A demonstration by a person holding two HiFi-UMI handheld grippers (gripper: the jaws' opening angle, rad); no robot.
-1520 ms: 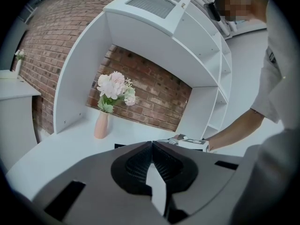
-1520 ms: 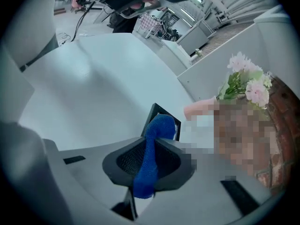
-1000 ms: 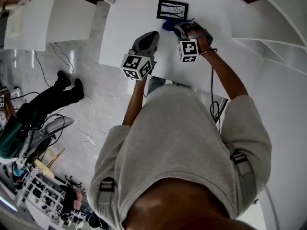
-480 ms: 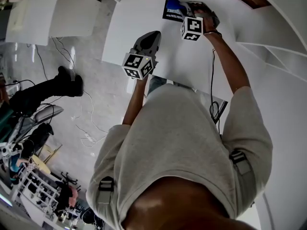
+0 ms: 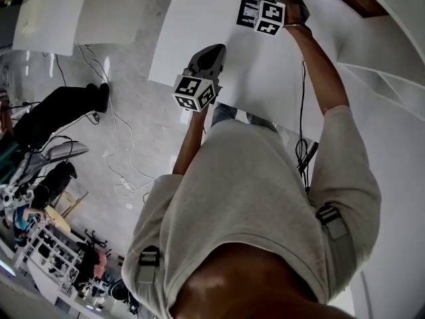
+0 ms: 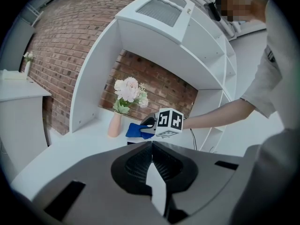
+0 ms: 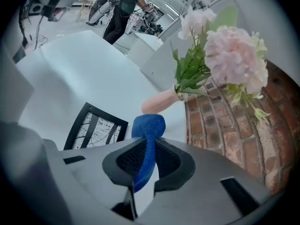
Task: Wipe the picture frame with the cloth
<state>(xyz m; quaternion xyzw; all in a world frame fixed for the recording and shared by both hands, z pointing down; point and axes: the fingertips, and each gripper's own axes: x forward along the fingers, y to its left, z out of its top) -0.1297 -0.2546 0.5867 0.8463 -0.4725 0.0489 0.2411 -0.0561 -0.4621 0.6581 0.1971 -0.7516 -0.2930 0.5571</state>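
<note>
Most of the picture frame [image 7: 96, 128] is hidden from you. In the head view only a dark sliver of it shows left of the marker cube on your right gripper [image 7: 149, 142]. In the right gripper view that gripper's own body cuts off its near part. What shows is a black border around a black-and-white branch print. It seems to lie flat on the white tabletop [image 5: 199, 18], close to the back edge. Its far edge runs from the left towards the cloth [image 7: 147, 135], one corner pointing away from you. With the near side covered, you cannot tell which way its long axis runs.

Your right fingers are clamped on the blue cloth. Its bunched free end sticks out past the tips, just beside the frame's far right corner; whether it touches the frame cannot be made out. Your left gripper [image 6: 151, 146] hangs over the tabletop's near part, well apart from the frame, fingers together with nothing between them.

Beyond the cloth a pink vase [image 7: 161, 101] of pale pink flowers [image 7: 229, 55] stands against a brick wall [image 7: 225, 125]. White curved shelving [image 6: 187, 46] rises behind the tabletop. To your left, cables [image 5: 119, 151] trail over a glossy pale floor [image 5: 133, 111], and a person in dark clothes [image 5: 60, 115] is near its edge.
</note>
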